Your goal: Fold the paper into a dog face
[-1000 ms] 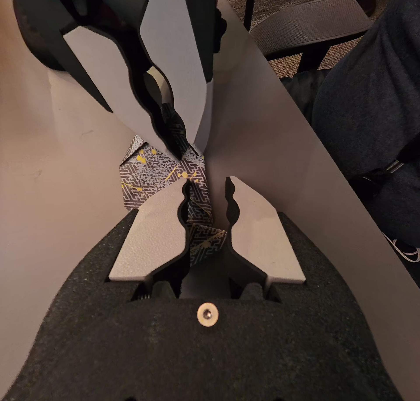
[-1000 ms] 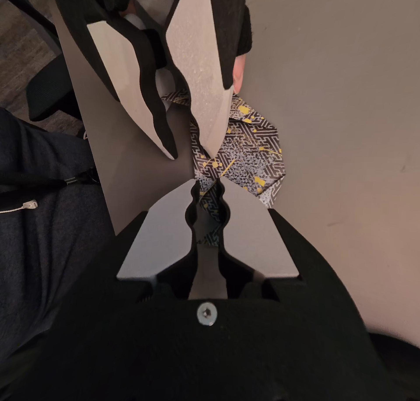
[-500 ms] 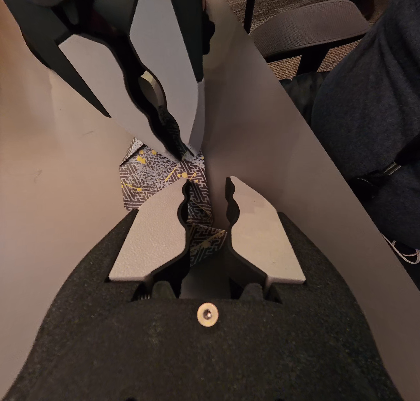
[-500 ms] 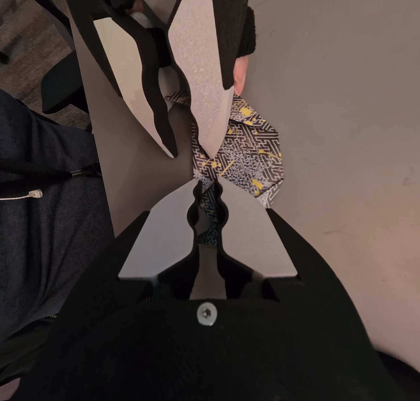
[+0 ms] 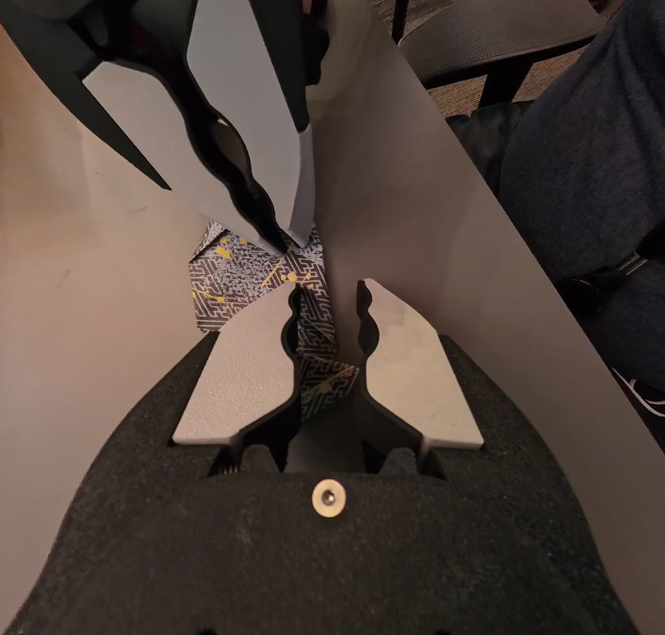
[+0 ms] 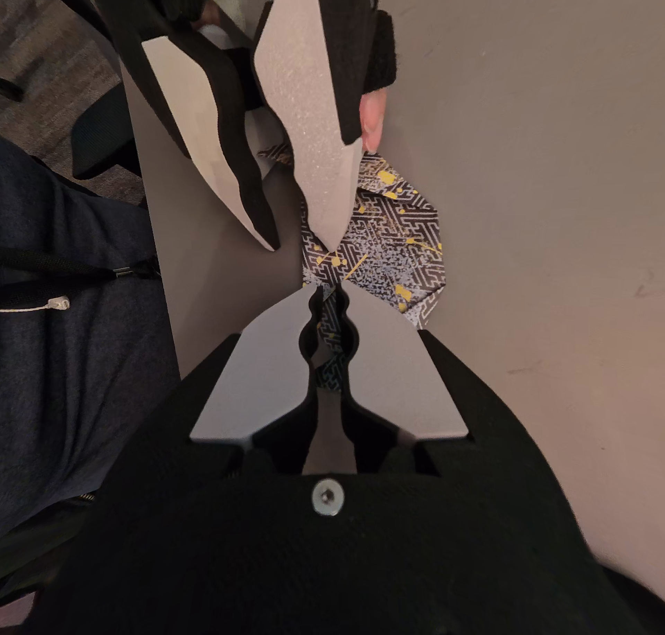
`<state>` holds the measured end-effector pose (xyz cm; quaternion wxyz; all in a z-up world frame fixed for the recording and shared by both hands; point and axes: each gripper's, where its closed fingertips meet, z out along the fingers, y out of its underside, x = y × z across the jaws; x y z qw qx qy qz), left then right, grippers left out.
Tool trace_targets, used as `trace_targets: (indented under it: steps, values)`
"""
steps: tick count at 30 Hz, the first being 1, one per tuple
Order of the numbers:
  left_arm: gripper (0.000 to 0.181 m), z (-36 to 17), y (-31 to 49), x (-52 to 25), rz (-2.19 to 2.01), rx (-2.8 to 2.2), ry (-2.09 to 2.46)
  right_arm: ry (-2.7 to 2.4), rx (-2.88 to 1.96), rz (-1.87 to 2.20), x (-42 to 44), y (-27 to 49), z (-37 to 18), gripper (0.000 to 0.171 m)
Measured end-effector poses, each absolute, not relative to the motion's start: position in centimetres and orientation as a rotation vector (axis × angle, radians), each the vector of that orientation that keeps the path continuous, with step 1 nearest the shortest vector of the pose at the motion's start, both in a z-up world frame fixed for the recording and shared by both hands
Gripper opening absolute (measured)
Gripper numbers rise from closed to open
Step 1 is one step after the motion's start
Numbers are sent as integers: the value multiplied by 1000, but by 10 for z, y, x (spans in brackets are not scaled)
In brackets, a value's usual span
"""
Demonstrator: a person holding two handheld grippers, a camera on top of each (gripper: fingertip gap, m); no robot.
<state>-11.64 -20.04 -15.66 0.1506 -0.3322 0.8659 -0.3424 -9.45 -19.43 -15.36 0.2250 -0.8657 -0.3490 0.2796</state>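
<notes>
Left wrist view: the pale grey bench (image 5: 414, 221) fills most of the scene, its edge running diagonally toward the near right, where a person's dark blue clothing (image 5: 593, 150) and a grey mesh chair seat (image 5: 503, 16) lie beyond it. On the bench sits the folded black paper with a white maze pattern and yellow splashes (image 5: 234, 279), a flat many-sided shape lying just beside the bench edge. A narrow flap of it runs from the far end toward the camera, its long axis along the left gripper's fingers, and it stands up off the bench.

The left gripper (image 5: 327, 286) is low over the bench with its jaws set fairly wide; the flap lies against the left finger only, apart from the right one. The right gripper (image 5: 284, 243) comes down steeply from the far left, its jaws nearly together and pinching the far end of the flap.

In the right wrist view the right gripper (image 6: 329, 290) has the paper (image 6: 388, 250) strip between its narrow jaws, and the left gripper (image 6: 302, 243) points down opposite it, one fingertip (image 6: 331, 239) touching the paper. A bare fingertip of the person's hand (image 6: 370, 121) shows behind it.
</notes>
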Motion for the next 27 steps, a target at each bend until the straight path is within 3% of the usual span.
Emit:
trace_targets:
  steps: [11, 27]
  values:
    - [29, -157, -200, -116, -985, -969, 2480, -910, -2238, 769, -97, -183, -132, 3]
    - [29, -157, -201, -116, -983, -983, 2471, -991, -2383, 731, -100, -179, -156, 3]
